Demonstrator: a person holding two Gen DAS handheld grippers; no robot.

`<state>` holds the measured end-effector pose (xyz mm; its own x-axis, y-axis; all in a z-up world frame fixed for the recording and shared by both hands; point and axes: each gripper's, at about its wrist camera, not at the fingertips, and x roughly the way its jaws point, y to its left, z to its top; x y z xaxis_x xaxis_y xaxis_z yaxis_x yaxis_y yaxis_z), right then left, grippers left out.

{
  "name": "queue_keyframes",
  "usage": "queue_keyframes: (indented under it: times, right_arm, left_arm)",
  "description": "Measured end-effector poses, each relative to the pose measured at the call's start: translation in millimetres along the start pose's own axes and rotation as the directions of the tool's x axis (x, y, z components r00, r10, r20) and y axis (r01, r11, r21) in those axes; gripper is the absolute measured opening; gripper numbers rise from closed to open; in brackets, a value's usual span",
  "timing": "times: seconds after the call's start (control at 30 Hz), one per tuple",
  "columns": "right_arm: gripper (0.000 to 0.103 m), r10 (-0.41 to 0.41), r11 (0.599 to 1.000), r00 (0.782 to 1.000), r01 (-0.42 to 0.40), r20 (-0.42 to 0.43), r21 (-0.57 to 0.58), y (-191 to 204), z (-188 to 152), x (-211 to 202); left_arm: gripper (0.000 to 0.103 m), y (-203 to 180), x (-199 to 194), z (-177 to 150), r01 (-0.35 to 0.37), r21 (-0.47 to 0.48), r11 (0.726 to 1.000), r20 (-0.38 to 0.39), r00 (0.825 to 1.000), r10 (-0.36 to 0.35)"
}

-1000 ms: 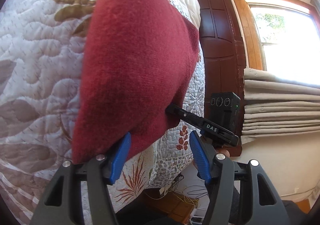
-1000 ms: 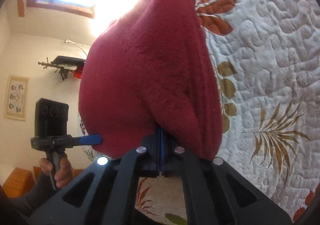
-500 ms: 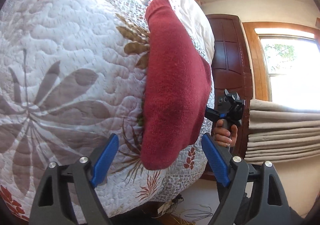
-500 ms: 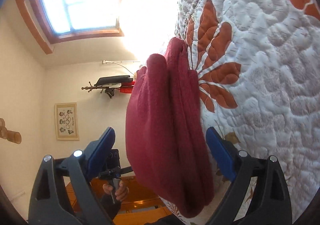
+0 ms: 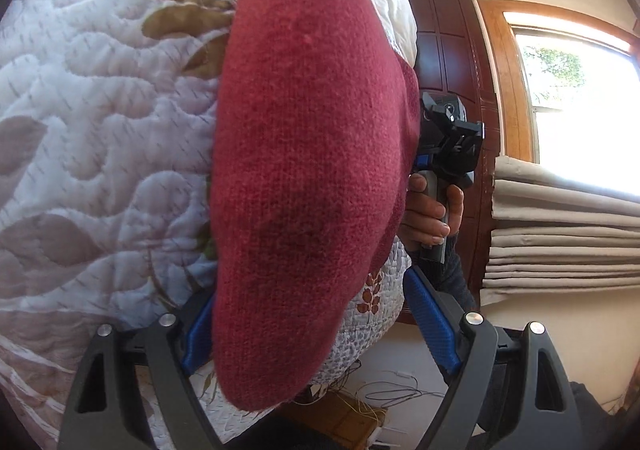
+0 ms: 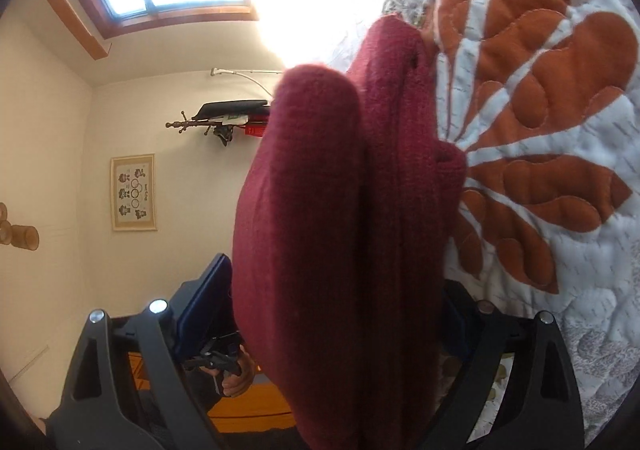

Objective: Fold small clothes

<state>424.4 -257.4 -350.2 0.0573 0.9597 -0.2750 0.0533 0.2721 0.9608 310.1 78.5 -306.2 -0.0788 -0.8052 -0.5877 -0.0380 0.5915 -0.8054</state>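
Both grippers are spread wide here and neither one has actually clamped anything. The left gripper [image 5: 316,334] has its blue pads [image 5: 430,324] far apart, with the folded end of the dark red knit sweater [image 5: 312,177] bulging into the gap between them; the left pad is half hidden behind the knit, so I can't tell if it touches the fabric, and the right pad stands clear of it. Same story on the right gripper [image 6: 324,326]: wide open, the red sweater [image 6: 340,230] filling the space between the fingers, one blue pad [image 6: 204,310] showing just beside the cloth and the other tucked out of sight behind it. The sweater lies folded into a long, thick bundle on the quilted bedspread [image 5: 92,121] (white with big rust and tan leaf shapes), near the edge of the bed. From the left wrist view you can see the person's right hand [image 5: 430,215] wrapped around the other gripper's handle just past the sweater, with a dark wooden door [image 5: 448,61] and a window [image 5: 576,89] behind it.
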Motion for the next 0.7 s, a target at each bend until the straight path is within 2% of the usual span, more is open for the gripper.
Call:
queue_keyframes:
  times: [0.07,0.17,0.27,0.3,0.33,0.37,0.4,0.47,0.57,0.7]
  right_arm:
    - [0.091,0.011,1.0,1.0,-0.011,0.0,-0.004,1,5,2]
    - [0.087,0.013,0.998,1.0,-0.013,0.0,0.066,-18,15,7]
    - [0.088,-0.027,0.999,1.0,0.027,-0.006,0.029,-7,17,13]
    - [0.081,-0.053,0.999,0.999,0.053,-0.006,0.006,-2,15,14]
    - [0.069,-0.089,0.996,0.996,0.089,-0.004,-0.01,2,14,13]
    - [0.063,-0.101,0.995,0.995,0.101,0.001,-0.011,3,14,12]
    - [0.051,-0.083,0.997,0.996,0.083,0.008,-0.001,4,14,10]
    - [0.045,-0.093,0.996,0.995,0.093,0.021,-0.002,13,11,9]
    - [0.041,-0.126,0.992,0.991,0.127,0.043,-0.021,31,11,8]
    - [0.039,-0.151,0.987,0.986,0.155,0.073,-0.041,59,12,9]
  left_arm:
    - [0.085,2,1,3,-0.003,0.002,1.0,0.009,1.0,0.003]
    - [0.085,11,6,10,0.018,-0.049,0.999,0.012,1.0,-0.017]
    - [0.083,14,8,15,0.039,-0.063,0.997,0.02,0.999,-0.038]
    - [0.081,14,8,15,0.036,-0.068,0.997,0.027,0.999,-0.034]
    - [0.064,15,8,16,0.029,-0.073,0.997,0.031,0.999,-0.027]
    - [0.05,18,9,17,0.028,-0.092,0.995,0.023,0.999,-0.026]
    - [0.047,22,9,19,0.04,-0.116,0.992,0.024,0.999,-0.037]
    - [0.036,23,7,21,0.052,-0.125,0.991,0.026,0.998,-0.049]
    - [0.03,13,2,21,0.048,-0.09,0.995,0.031,0.998,-0.045]
    - [0.027,1,-12,24,0.05,-0.042,0.998,0.032,0.998,-0.049]
